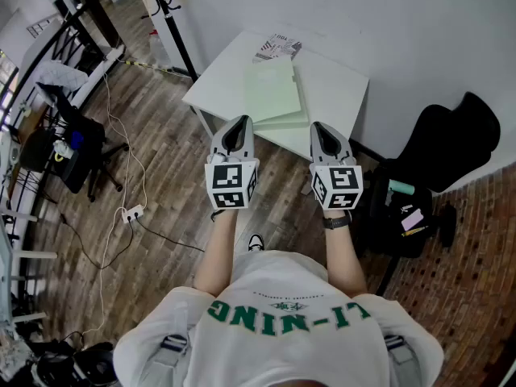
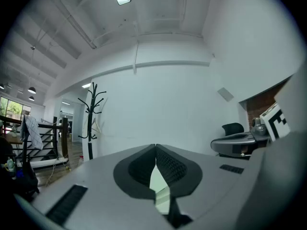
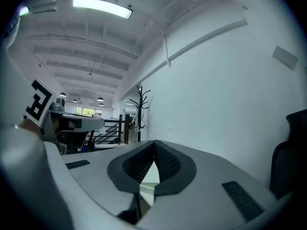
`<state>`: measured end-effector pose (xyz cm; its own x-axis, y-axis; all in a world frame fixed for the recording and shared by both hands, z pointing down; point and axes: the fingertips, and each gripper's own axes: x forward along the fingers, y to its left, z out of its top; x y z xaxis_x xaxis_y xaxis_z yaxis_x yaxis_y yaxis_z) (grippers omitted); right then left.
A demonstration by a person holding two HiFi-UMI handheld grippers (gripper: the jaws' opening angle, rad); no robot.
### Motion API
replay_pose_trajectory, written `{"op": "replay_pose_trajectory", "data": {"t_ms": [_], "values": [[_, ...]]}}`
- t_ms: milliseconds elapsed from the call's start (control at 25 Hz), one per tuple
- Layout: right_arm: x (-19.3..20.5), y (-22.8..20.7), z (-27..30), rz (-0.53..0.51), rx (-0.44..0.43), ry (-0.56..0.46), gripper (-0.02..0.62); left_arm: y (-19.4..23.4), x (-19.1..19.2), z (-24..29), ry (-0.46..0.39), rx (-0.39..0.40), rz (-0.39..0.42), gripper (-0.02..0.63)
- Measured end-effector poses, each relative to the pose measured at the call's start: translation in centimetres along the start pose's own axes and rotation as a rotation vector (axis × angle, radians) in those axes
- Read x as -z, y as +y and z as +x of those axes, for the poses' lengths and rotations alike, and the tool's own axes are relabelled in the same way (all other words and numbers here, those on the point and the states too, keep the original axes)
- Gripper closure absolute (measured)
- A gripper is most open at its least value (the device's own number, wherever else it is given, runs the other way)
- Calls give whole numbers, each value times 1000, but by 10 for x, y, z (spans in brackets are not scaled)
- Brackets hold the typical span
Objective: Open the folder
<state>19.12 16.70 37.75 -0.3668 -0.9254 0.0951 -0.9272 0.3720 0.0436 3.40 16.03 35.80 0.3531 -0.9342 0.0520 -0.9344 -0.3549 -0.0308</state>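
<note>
A pale green folder [image 1: 274,87] lies closed on a small white table [image 1: 343,95], on top of a second green folder [image 1: 284,122]. I hold both grippers level, side by side, in front of the table's near edge. The left gripper [image 1: 238,124] has its jaws shut with nothing between them, and its tips meet in its own view [image 2: 156,146]. The right gripper [image 1: 324,127] is shut and empty too [image 3: 154,143]. A sliver of green folder [image 2: 160,186] shows below the left jaws, and a sliver of the folder [image 3: 149,180] below the right ones. Neither gripper touches the folder.
A printed booklet [image 1: 278,47] lies at the table's far edge. A black office chair [image 1: 451,143] and a dark bag [image 1: 407,216] stand to the right. A coat rack [image 1: 173,22] stands at the left, with cables and a power strip [image 1: 133,213] on the wood floor.
</note>
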Motion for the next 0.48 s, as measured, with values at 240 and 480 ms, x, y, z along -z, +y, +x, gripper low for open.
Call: {"op": "replay_pose_trajectory", "data": {"t_ms": [240, 480], "values": [[3, 8, 21, 48, 42, 1, 580, 19, 9, 9, 2, 34, -17, 591], [7, 19, 41, 64, 78, 32, 578, 42, 17, 16, 17, 69, -30, 591]]}}
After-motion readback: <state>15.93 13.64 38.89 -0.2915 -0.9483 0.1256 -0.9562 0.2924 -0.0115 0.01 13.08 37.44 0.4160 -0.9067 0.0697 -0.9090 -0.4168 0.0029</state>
